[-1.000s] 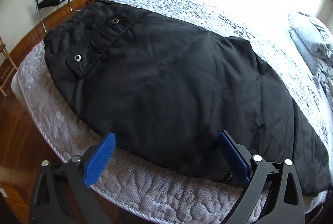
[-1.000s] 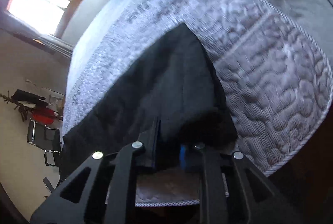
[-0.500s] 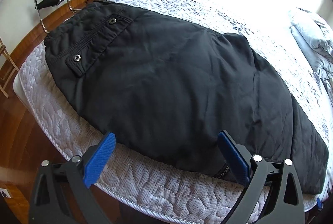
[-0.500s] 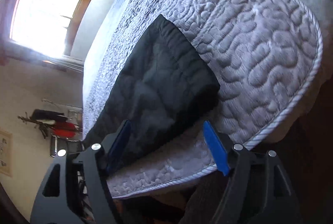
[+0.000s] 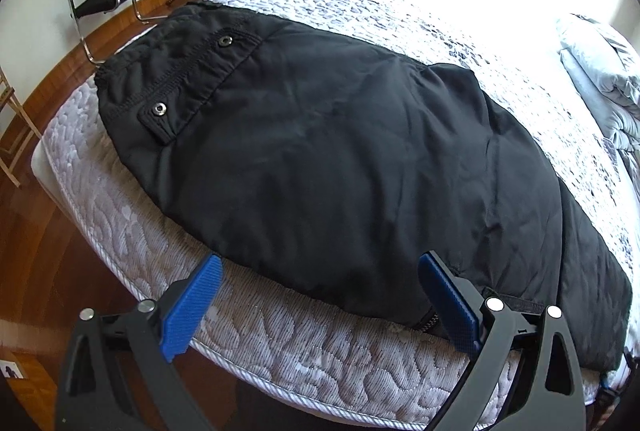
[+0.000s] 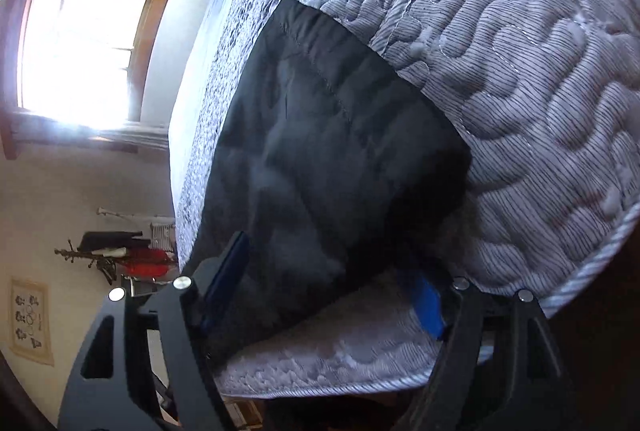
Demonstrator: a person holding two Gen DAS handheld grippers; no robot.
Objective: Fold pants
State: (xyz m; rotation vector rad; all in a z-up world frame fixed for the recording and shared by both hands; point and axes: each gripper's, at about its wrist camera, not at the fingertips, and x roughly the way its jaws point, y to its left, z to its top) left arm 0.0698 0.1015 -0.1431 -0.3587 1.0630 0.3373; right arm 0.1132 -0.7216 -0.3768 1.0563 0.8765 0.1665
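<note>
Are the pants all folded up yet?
Partly. The black pants lie doubled over on the mattress. Nothing is held: the left gripper and right gripper both stand open at the fabric's edge. At least one more fold looks left.

We see a quilted grey mattress [image 5: 304,347] carrying folded black pants [image 5: 340,167], with rumpled grey bedding [image 5: 600,87] at its far end.

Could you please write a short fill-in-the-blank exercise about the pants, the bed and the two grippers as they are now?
1. The pants are ____ in colour.
2. They lie on a quilted ____.
3. The left gripper has its jaws ____, holding nothing.
4. The right gripper has pads of ____ colour.

Missing words: black; mattress; open; blue
</note>
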